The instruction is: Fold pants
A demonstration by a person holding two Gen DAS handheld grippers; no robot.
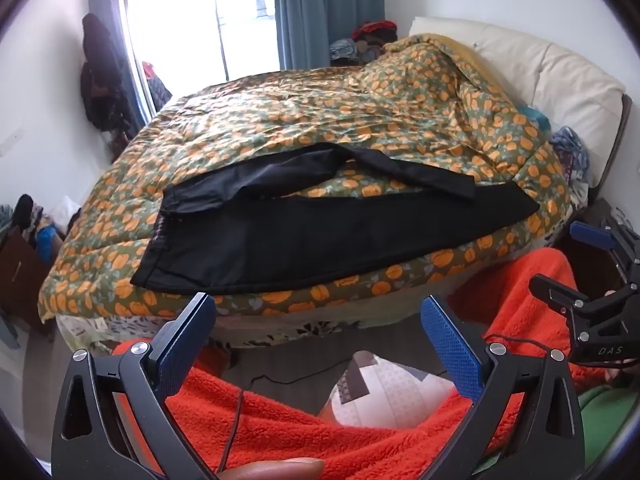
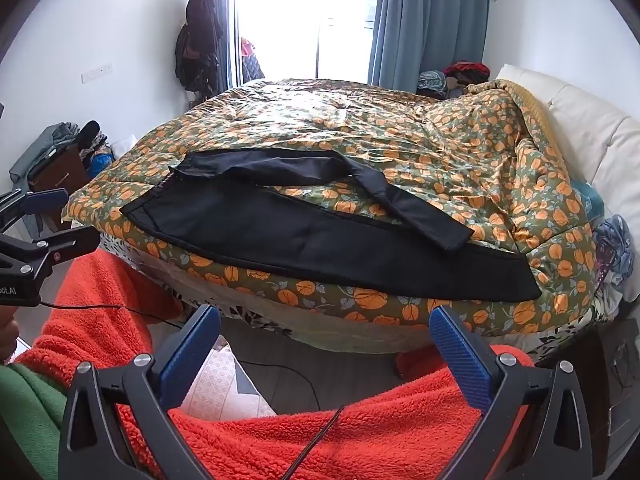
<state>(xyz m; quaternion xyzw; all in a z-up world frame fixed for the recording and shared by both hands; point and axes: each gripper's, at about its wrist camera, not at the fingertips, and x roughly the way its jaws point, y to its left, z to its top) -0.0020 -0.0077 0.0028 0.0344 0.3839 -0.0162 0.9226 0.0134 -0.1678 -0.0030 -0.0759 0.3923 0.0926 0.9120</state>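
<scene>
Black pants (image 1: 304,236) lie spread on the bed's quilt (image 1: 280,120), near its front edge, upper leg crooked across the lower. Left tool (image 1: 318,322) and right tool (image 2: 326,336) hang released, empty, short of the bed. The cloth looks light, limp and smooth; waistband corners and hems seem the best holds.

My right gripper (image 2: 320,340) wide open, nothing between jaws, short of bed. Black pants (image 2: 304,232) spread on orange-flowered quilt (image 2: 400,140); one leg crosses other.
</scene>
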